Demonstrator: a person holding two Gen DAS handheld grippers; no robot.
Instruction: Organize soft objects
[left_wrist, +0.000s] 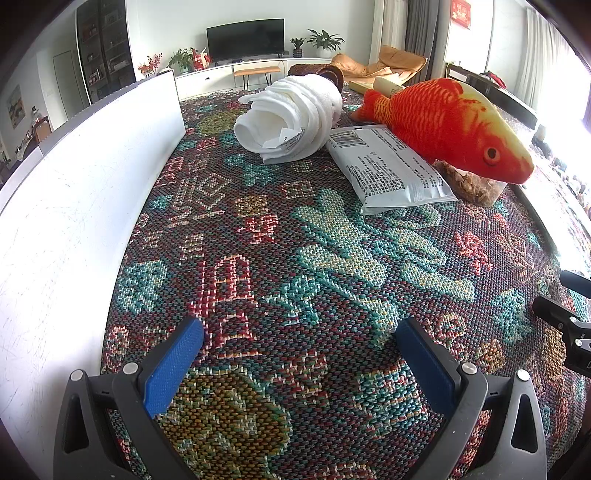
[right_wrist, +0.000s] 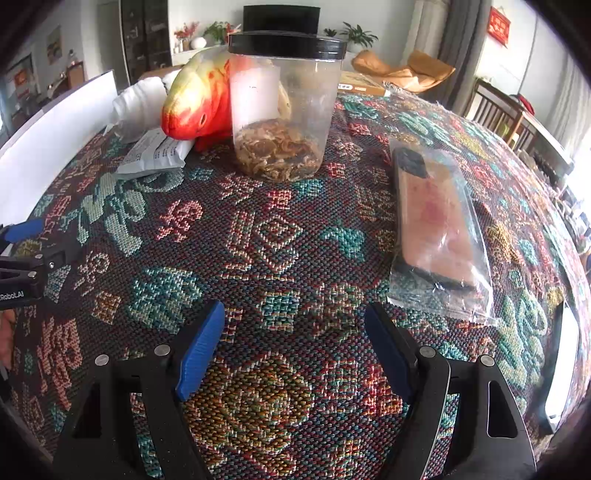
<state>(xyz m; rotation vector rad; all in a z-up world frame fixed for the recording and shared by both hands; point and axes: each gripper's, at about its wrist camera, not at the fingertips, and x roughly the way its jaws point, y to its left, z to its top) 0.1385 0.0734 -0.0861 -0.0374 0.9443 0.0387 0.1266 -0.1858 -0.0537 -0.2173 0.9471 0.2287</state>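
Nothing looks organized yet: both the left tool (left_wrist: 299, 354) and right tool (right_wrist: 293, 343) are hovering wide open and empty, while the orange plush fish (left_wrist: 454, 125) and rolled white towel (left_wrist: 291, 114) are lying far across the woven-cloth counter (left_wrist: 258, 258).

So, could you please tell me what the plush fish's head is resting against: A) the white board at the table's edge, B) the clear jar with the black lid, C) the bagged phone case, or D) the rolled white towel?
B: in the right wrist view the plush fish presses its head against the side of the clear jar, chin over the white packet.
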